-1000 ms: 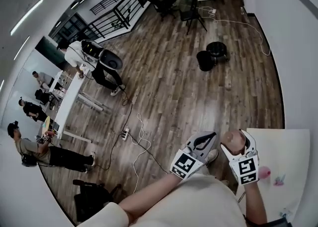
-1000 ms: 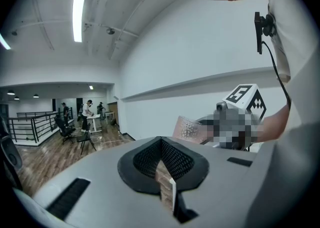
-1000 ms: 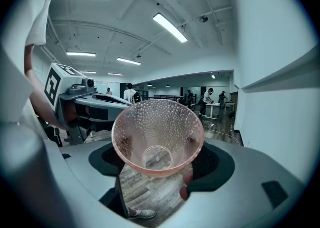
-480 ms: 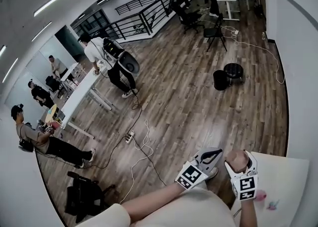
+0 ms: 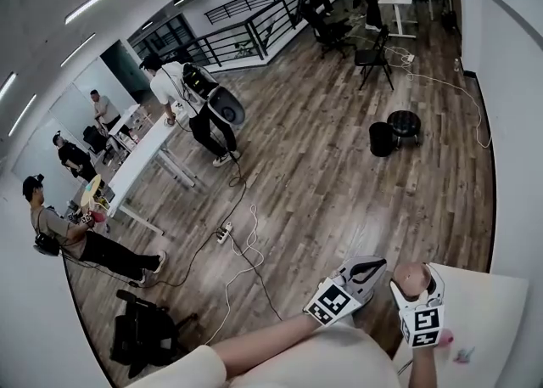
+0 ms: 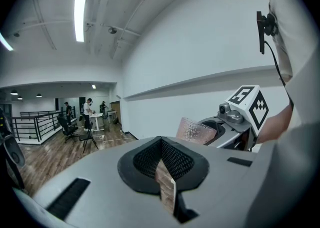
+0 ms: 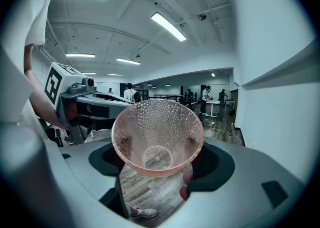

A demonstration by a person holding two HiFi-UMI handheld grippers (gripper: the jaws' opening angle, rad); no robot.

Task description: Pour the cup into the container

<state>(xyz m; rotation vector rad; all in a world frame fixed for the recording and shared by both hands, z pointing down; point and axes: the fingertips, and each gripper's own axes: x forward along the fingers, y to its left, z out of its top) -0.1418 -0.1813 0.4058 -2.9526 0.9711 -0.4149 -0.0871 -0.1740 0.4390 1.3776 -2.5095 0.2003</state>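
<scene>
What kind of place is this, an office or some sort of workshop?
Probably an open-plan office or lab: a wood floor, a long white desk with people at work, a black railing and cables trailing across the floor.

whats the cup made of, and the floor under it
cup: seems to be clear pink-tinted plastic, possibly glass. The floorboards show through its base, and its wall is covered in small raised bumps.
floor: brown wood-look planks with visible grain and seams, slightly glossy. Whether it is real wood or laminate cannot be told.

Wood floor, white wall, strip lights
</scene>
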